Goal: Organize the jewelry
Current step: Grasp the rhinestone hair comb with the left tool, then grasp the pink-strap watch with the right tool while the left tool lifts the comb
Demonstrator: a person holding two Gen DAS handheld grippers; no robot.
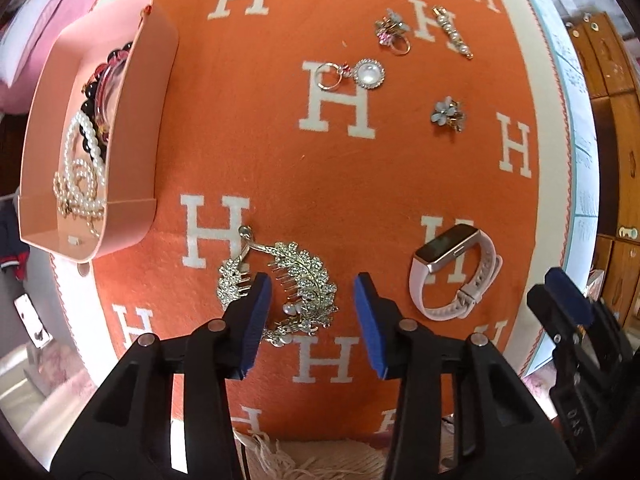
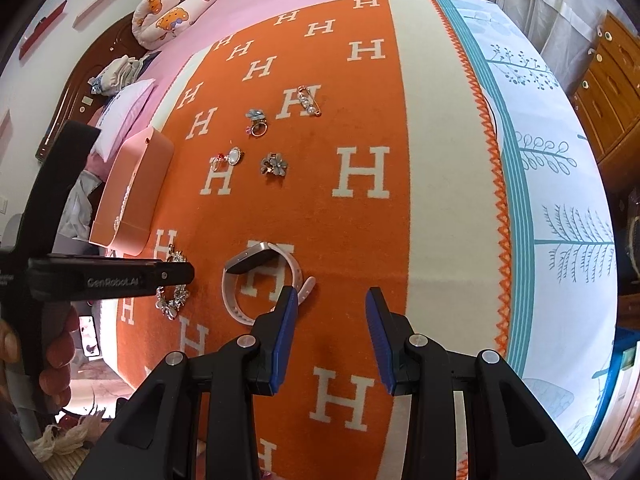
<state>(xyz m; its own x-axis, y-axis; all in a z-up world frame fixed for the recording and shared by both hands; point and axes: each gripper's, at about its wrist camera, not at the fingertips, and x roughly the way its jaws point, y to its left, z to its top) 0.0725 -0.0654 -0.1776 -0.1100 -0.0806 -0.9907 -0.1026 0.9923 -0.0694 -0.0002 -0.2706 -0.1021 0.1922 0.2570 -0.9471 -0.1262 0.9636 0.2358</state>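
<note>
Counting 4 pieces in your pink box (image 1: 132, 120); 7 left on the blanket (image 1: 280, 152). Left gripper (image 1: 314, 316) apart over hair comb (image 1: 296, 280), right gripper (image 2: 331, 336) apart, empty.

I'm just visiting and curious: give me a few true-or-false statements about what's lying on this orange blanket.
1. The pink box already holds a pearl strand. True.
2. The rhinestone hair comb is inside the box. False: it lies on the blanket, under the left gripper.
3. The right gripper grips the pink-strapped watch. False: its jaws are open and hold nothing.
4. The pearl pin lies loose on the blanket. True.
</note>
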